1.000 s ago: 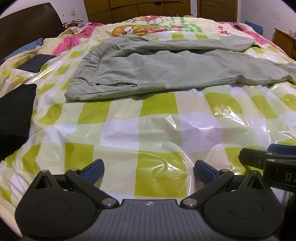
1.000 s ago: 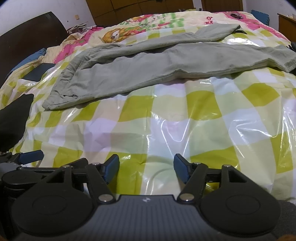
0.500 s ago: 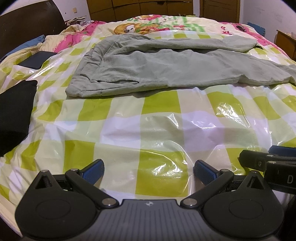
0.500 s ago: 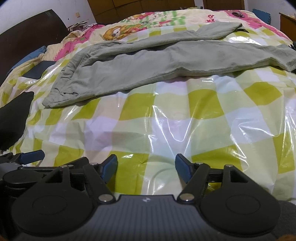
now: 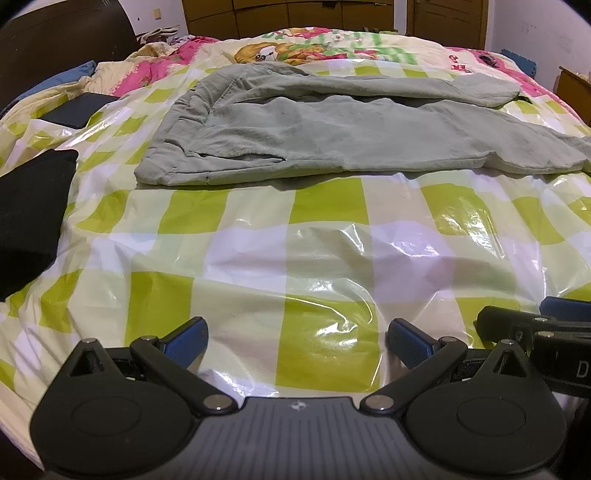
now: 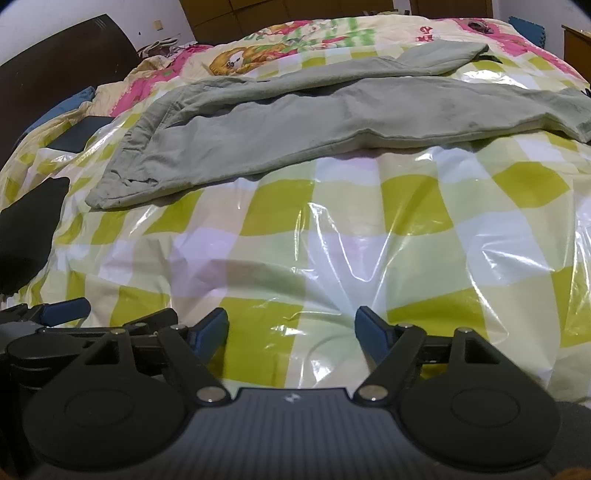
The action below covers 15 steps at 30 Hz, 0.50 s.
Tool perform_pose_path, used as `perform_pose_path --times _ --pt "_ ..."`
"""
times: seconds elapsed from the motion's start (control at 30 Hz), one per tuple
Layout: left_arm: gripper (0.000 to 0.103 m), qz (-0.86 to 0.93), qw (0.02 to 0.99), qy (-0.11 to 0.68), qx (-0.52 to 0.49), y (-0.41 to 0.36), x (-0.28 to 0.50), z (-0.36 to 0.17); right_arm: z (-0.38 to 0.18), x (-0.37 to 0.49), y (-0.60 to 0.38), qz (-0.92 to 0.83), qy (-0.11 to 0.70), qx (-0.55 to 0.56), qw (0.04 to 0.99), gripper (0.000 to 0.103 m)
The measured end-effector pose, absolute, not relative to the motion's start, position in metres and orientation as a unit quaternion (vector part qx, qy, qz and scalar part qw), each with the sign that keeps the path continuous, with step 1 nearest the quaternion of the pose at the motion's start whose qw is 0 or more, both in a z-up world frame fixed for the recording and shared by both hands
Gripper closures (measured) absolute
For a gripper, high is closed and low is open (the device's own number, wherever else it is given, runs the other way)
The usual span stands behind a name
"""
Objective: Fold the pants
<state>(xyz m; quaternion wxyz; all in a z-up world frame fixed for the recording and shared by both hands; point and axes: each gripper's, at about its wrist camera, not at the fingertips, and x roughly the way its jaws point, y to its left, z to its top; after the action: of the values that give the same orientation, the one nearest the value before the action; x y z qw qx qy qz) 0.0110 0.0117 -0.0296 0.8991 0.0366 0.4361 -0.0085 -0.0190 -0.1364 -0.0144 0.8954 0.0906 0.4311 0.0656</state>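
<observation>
Nothing has shifted but the right gripper (image 6: 291, 334), opening empty beside the spread left gripper (image 5: 295, 338); pants (image 5: 332, 136) lie crosswise ahead, well apart, waistband toward the left

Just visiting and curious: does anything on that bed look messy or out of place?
The grey pants are not laid neat: the two legs splay apart toward the right, and the nearer leg's end is bunched. The plastic sheet under them is wrinkled. Nothing looks spilled or damaged.

Bed (image 5: 332, 266) with glossy green-checked cover; dark headboard (image 5: 62, 33) at left; brown wooden wardrobe (image 5: 295, 14) behind; white walls (image 5: 535, 26); wooden nightstand (image 5: 574, 88) right.
</observation>
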Motion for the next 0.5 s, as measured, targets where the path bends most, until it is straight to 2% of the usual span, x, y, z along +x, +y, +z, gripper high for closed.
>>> perform_pose_path --times 0.5 --pt "0.0 -0.008 0.9 0.434 0.037 0.0118 0.0109 -0.029 -0.0143 -0.0193 -0.1362 0.066 0.429 0.089 0.897 0.027"
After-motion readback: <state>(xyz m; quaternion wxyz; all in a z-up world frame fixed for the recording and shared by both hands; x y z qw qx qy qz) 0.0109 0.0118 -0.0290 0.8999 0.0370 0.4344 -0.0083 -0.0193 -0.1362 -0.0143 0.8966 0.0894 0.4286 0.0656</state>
